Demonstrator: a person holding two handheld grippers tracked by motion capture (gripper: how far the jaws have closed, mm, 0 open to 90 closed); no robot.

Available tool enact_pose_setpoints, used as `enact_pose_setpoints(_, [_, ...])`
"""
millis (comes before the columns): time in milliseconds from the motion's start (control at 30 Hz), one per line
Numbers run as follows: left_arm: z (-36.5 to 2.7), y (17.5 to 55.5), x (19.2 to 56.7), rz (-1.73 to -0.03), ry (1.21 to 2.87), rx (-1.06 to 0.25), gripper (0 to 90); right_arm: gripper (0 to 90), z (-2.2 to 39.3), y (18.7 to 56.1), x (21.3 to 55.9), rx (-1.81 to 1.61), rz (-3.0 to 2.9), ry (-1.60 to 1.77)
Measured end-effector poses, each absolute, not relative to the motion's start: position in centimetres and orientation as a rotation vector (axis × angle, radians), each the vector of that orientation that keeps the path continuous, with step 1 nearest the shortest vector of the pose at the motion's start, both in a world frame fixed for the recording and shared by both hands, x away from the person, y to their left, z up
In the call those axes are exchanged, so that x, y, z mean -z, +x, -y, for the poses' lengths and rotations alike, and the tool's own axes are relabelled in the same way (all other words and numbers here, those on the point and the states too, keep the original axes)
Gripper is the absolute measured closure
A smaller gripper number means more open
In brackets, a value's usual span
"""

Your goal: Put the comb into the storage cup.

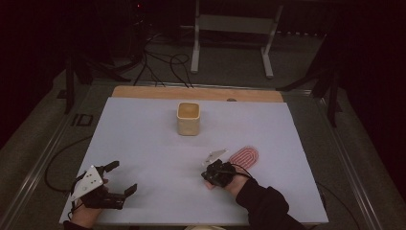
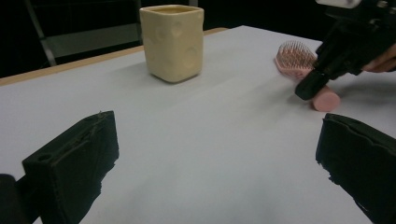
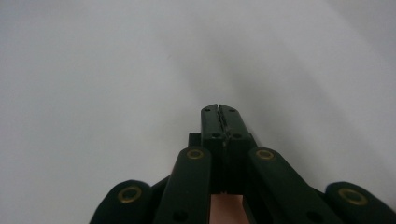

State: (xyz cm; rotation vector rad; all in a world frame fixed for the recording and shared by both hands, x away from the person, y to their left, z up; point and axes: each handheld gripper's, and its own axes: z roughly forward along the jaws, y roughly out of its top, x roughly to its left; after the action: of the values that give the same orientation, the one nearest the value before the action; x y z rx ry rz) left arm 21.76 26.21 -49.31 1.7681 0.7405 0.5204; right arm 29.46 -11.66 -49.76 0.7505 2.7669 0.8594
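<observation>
A cream square cup (image 1: pixel 188 118) (image 2: pixel 173 42) stands upright at the middle back of the white mat. A pink hairbrush (image 1: pixel 244 156) (image 2: pixel 292 56) lies bristles up at the right, its handle (image 2: pixel 325 99) pointing toward the person. My right gripper (image 1: pixel 207 175) (image 3: pixel 219 110) is shut, jaws pressed together with nothing between the tips. It lies over the handle's end, and pink shows under its linkage. My left gripper (image 1: pixel 122 177) (image 2: pixel 215 158) sits open at the front left, jaws wide apart and holding nothing, facing the cup.
The white mat (image 1: pixel 143 143) covers the table, with a wooden strip (image 1: pixel 143 92) along the far edge. Beyond it, cables (image 1: pixel 163 62) and a metal stand (image 1: pixel 230 28) are on the floor. Dark surroundings ring the table.
</observation>
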Motion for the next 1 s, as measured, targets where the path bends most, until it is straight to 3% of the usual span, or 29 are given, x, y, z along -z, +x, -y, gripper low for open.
enact_pose_setpoints(1000, [-26.2,21.7,49.3,-0.743,1.769,-0.523,0.1,90.0,18.5,24.3,49.1,-0.815,-2.793,0.817])
